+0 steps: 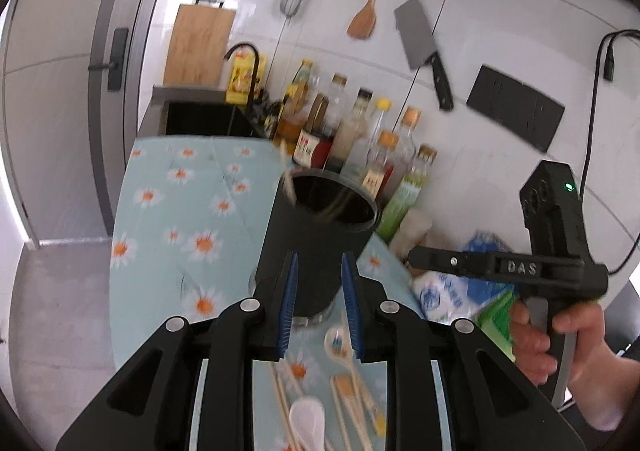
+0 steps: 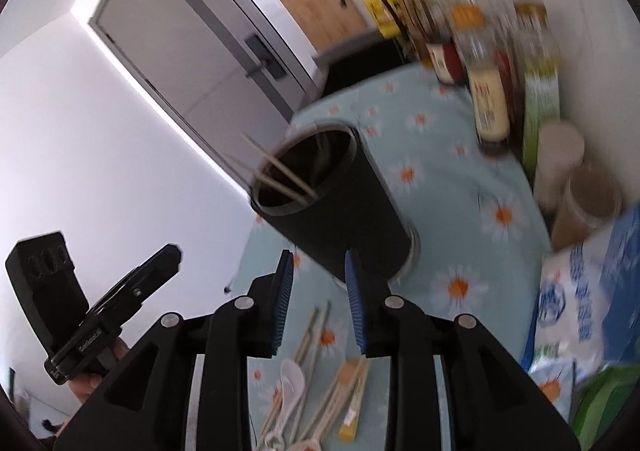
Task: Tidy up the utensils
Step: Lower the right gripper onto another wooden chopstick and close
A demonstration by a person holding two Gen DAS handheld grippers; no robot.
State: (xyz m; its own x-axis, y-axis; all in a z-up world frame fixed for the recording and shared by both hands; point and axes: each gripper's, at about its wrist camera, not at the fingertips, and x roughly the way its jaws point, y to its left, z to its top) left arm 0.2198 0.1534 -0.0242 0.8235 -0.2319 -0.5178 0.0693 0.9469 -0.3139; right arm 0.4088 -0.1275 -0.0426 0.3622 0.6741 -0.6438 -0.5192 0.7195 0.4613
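Note:
A black cylindrical utensil holder (image 1: 320, 243) stands on the daisy-print tablecloth (image 1: 180, 211), with a few chopsticks (image 2: 280, 177) leaning inside it. My left gripper (image 1: 320, 295) hovers just in front of the holder, open, with nothing between its blue pads (image 1: 290, 303). Below it lie a white spoon (image 1: 306, 425), wooden spoons (image 1: 340, 339) and loose chopsticks (image 1: 282, 399). My right gripper (image 2: 318, 291) is also open and empty, above the loose chopsticks (image 2: 314, 335) and the white spoon (image 2: 292, 371). Each gripper shows in the other's view: the right gripper (image 1: 418, 257) and the left gripper (image 2: 172, 251).
Several condiment bottles (image 1: 360, 131) line the wall behind the holder. Plastic bags (image 1: 452, 291) and jars (image 2: 560, 163) crowd the right side. A black sink (image 1: 204, 119) with a faucet lies beyond the cloth. A cleaver (image 1: 420, 43) and a wooden spatula (image 1: 366, 15) hang on the tiles.

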